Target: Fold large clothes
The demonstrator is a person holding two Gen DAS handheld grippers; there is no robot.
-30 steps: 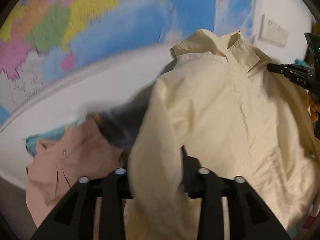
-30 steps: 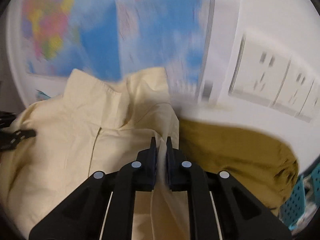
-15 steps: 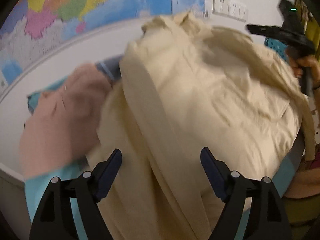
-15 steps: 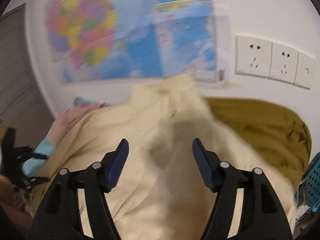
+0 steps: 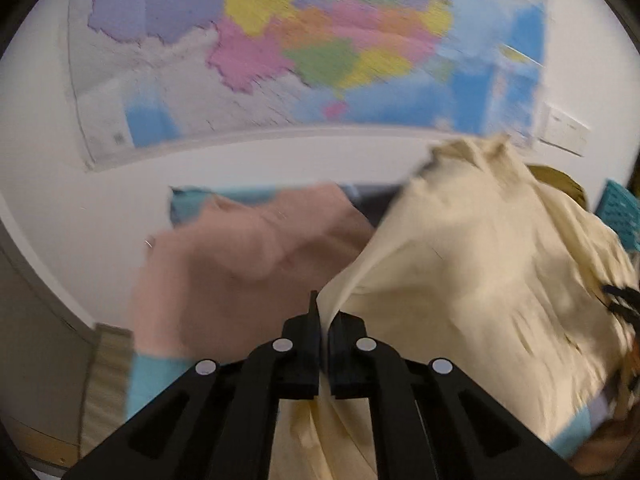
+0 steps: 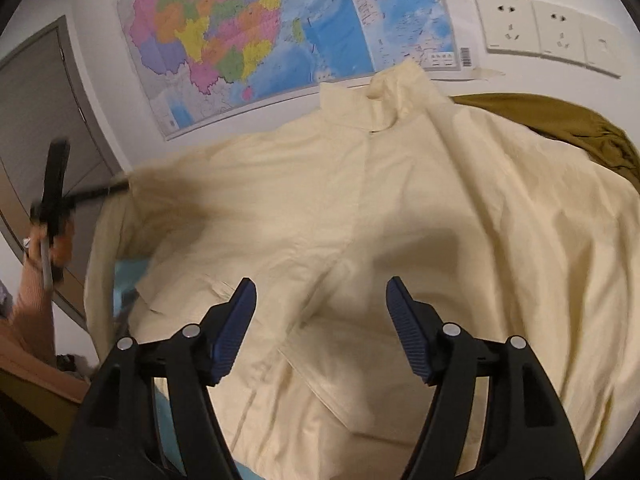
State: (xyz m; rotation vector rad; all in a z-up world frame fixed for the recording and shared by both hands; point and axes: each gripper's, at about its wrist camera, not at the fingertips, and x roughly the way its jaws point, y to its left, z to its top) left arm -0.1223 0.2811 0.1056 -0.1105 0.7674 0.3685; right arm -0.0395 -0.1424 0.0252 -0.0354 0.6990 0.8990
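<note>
A large cream shirt lies spread front up, its collar toward the wall. My right gripper hovers over the shirt's lower middle, open, with nothing between its blue pads. My left gripper is shut on a fold of the cream shirt at its left side, and the cloth rises taut from the jaws. In the right wrist view the left gripper is at the far left, pulling the shirt's edge outward, with a hand on its handle.
A pink garment lies left of the shirt on light blue cloth. An olive garment is bunched behind the shirt at the right. A teal basket stands at the right. On the wall are a map and sockets; a door is at the left.
The right gripper let go of the shirt, opened and drew back. The left gripper opened wide, then shut on the shirt's left side and pulled it leftward. The shirt now lies flatter.
</note>
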